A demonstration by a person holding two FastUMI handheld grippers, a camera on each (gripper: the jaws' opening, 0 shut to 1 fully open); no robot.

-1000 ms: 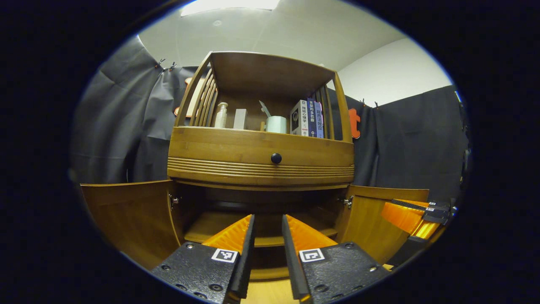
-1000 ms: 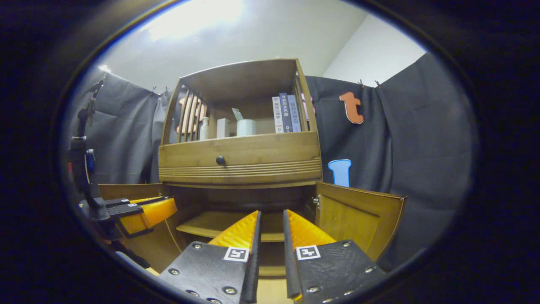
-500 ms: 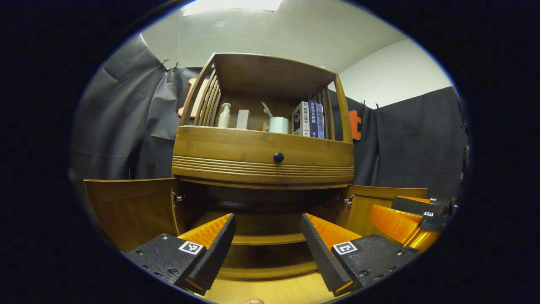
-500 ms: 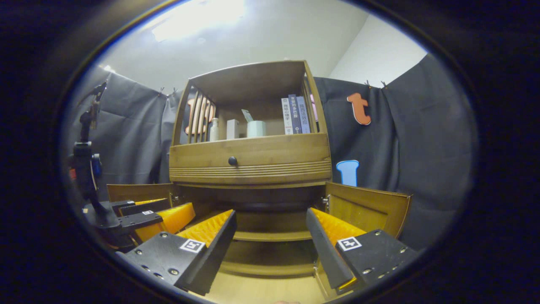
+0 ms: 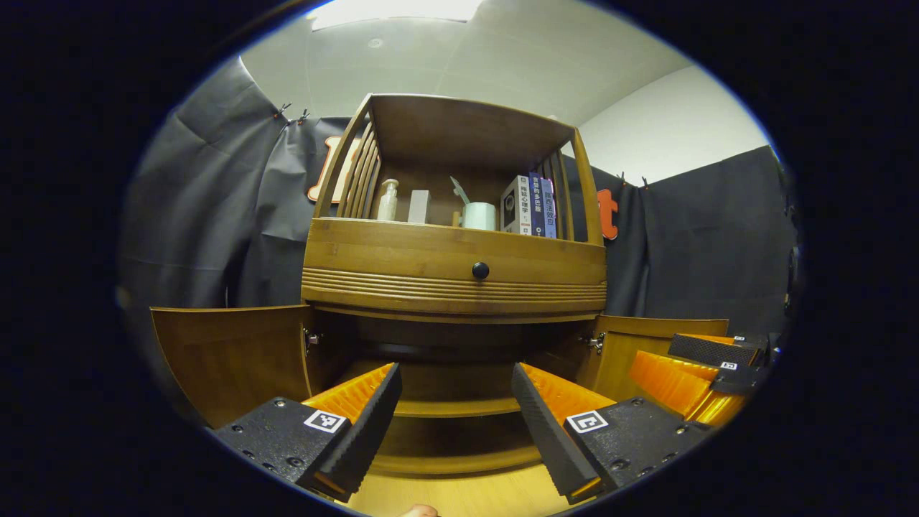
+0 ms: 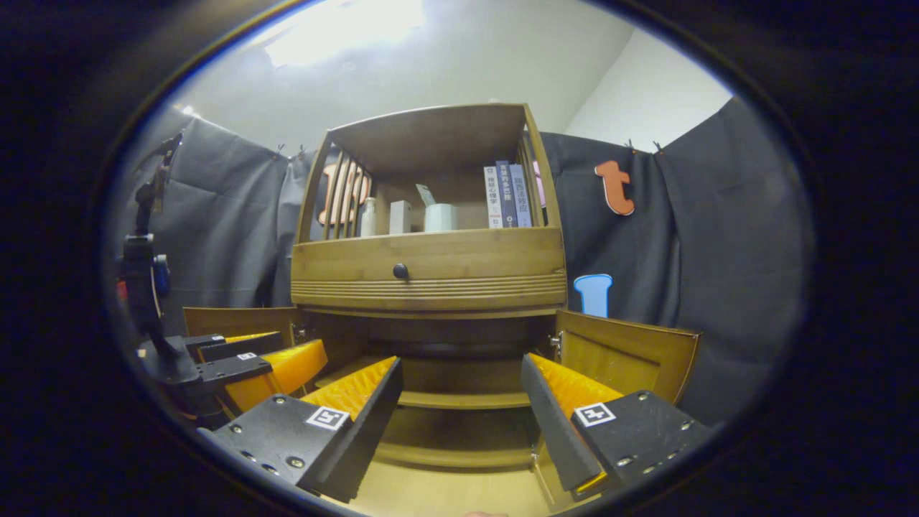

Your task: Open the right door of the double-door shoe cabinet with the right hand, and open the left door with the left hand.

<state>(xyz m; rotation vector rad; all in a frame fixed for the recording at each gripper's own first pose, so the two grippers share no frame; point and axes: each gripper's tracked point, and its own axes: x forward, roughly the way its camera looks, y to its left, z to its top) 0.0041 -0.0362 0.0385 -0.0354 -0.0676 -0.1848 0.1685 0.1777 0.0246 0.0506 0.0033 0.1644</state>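
The wooden shoe cabinet [image 5: 452, 251] [image 6: 427, 266] stands ahead with both lower doors swung wide. Its left door [image 5: 230, 355] [image 6: 237, 321] hangs out to the left, its right door [image 5: 664, 337] [image 6: 624, 359] out to the right. Between them the dark inside and a low shelf [image 5: 449, 408] [image 6: 459, 400] show. My left gripper [image 5: 454, 388] is open in front of the opening, holding nothing. My right gripper [image 6: 459, 380] is open too, empty, facing the same opening. In the left gripper view the right gripper [image 5: 700, 366] appears at the right edge; in the right gripper view the left gripper [image 6: 248, 359] appears at lower left.
A drawer with a dark knob [image 5: 480, 270] [image 6: 400, 271] sits above the doors. The top shelf holds a bottle [image 5: 388, 201], a white cup [image 5: 479, 215] and books [image 5: 531, 206]. Black cloth hangs behind and to both sides. A wooden floor [image 5: 459, 495] lies below.
Both grippers went from nearly shut a second ago to wide open, and since then they have barely shifted. The doors stay swung open.
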